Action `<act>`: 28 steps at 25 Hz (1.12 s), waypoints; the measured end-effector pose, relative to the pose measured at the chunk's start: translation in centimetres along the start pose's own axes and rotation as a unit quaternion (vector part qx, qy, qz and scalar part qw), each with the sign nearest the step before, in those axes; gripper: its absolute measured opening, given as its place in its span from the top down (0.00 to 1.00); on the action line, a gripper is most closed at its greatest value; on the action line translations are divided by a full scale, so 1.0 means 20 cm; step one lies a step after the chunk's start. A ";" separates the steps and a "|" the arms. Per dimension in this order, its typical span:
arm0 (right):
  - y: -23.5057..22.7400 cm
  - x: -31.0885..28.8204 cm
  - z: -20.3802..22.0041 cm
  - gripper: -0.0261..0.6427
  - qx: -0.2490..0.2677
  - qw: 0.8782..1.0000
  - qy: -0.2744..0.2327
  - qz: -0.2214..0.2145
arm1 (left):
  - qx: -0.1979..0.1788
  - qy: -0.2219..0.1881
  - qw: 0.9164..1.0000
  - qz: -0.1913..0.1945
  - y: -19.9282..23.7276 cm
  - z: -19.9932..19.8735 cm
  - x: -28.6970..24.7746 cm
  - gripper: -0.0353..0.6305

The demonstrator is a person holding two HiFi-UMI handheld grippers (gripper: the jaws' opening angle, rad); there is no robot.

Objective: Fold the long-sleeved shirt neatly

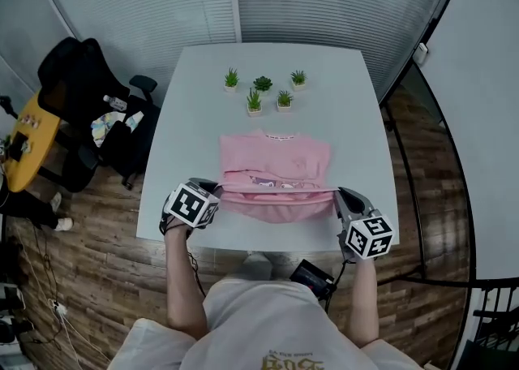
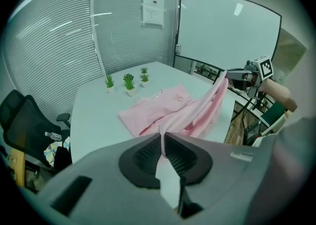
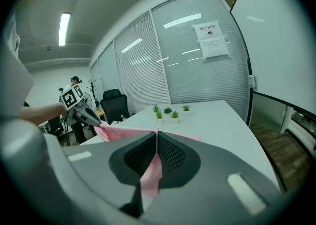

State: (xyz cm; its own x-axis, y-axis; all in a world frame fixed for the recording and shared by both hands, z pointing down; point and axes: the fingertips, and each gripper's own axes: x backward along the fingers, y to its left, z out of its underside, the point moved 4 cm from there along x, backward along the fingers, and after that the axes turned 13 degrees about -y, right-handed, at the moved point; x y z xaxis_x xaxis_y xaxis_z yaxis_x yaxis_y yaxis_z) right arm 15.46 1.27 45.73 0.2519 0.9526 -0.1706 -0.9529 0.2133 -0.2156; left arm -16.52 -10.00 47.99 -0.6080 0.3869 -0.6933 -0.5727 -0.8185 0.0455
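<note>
Pinching thin hem of soft pink shirt [image 1: 276, 161]: left claw [image 2: 162, 139] and right claw [image 3: 157, 141].

Tabletop [image 1: 203, 117]: white, in mid-frame, over a wood-plank floor [image 1: 97, 279].
Shirt [image 1: 276, 161]: pink, on the near half of the tabletop, collar towards 12 o'clock; its near edge is raised and stretched between the two grippers.
Left gripper [image 1: 217, 191]: at 8 o'clock from the shirt, jaws closed on its near-left edge.
Right gripper [image 1: 339, 196]: at 4 o'clock from the shirt, jaws closed on its near-right edge.
Plants [image 1: 263, 91]: five small pots clustered at 12 o'clock from the shirt.
Chair [image 1: 81, 109]: black, at 9 o'clock from the tabletop.
</note>
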 end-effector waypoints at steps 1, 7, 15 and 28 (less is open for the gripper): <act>-0.02 -0.04 -0.01 0.93 0.000 1.000 0.000 0.000 | 0.001 0.000 1.000 -0.002 0.03 -0.03 -0.02 0.90; -0.11 -0.27 -0.10 0.93 0.011 1.000 -0.008 0.004 | -0.002 0.001 1.000 -0.005 0.22 -0.18 -0.14 0.90; -0.21 -0.51 -0.15 0.93 0.008 1.000 -0.008 0.028 | -0.002 0.003 1.000 -0.003 0.43 -0.32 -0.31 0.90; -0.43 -0.91 0.01 0.93 0.034 0.994 0.050 0.096 | 0.028 -0.009 0.999 0.026 0.69 -0.38 -0.73 0.90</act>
State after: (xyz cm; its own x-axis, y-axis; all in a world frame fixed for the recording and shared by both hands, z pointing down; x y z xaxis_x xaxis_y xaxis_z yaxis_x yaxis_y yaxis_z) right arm 19.00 -17.84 50.86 0.0770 0.9513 -0.2984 -0.9933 0.0473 -0.1057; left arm -11.43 -30.06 53.29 -0.6468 0.3529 -0.6761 -0.5699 -0.8128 0.1209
